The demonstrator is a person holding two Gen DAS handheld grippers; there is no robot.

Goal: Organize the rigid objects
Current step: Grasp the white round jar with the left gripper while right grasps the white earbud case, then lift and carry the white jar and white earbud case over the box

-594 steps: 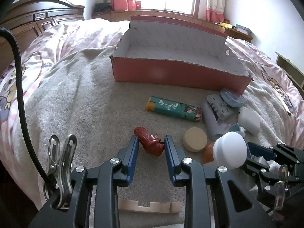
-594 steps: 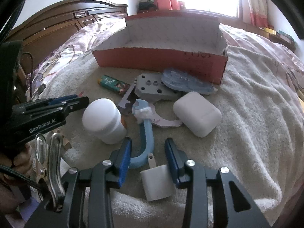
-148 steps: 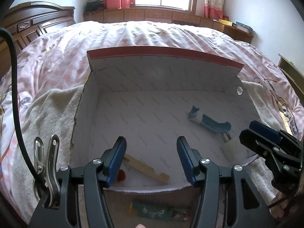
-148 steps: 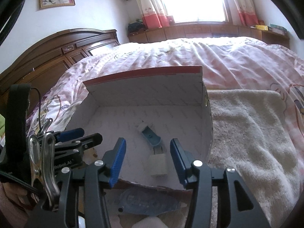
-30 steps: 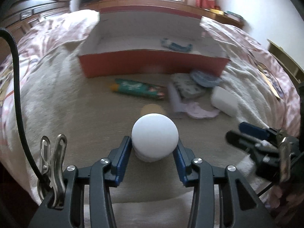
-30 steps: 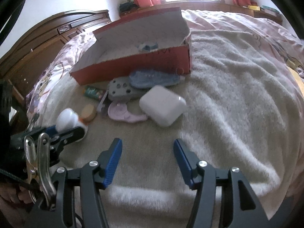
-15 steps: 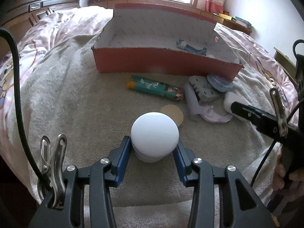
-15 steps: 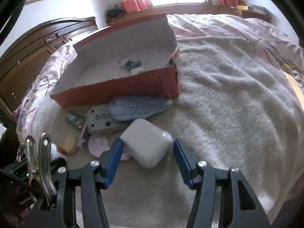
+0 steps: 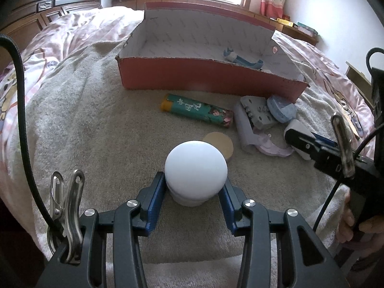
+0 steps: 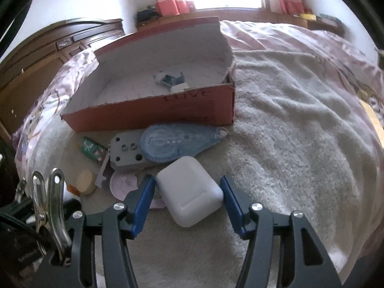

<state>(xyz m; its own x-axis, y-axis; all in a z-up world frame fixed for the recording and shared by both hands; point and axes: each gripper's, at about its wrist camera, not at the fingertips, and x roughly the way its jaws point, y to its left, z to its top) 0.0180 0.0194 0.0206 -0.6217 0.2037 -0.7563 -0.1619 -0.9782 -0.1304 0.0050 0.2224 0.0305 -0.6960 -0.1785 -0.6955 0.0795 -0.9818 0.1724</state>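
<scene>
Pinching the white bottle (image 9: 195,163) tight in the left gripper (image 9: 195,187), just under its round cap so as not to slip. Holding it low over the towel (image 9: 108,132), with the red box (image 9: 211,76) up at 12 o'clock, likely the next stop. Over at 3 o'clock, reaching the right gripper (image 10: 186,183) around the white case (image 10: 189,192): spread, just opened a bit wider, case in between, not squeezing yet. Probably lining up on both flat sides.

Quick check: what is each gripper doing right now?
Left gripper: shut on the white-capped bottle.
Right gripper: open around the white case, not gripping it.
</scene>
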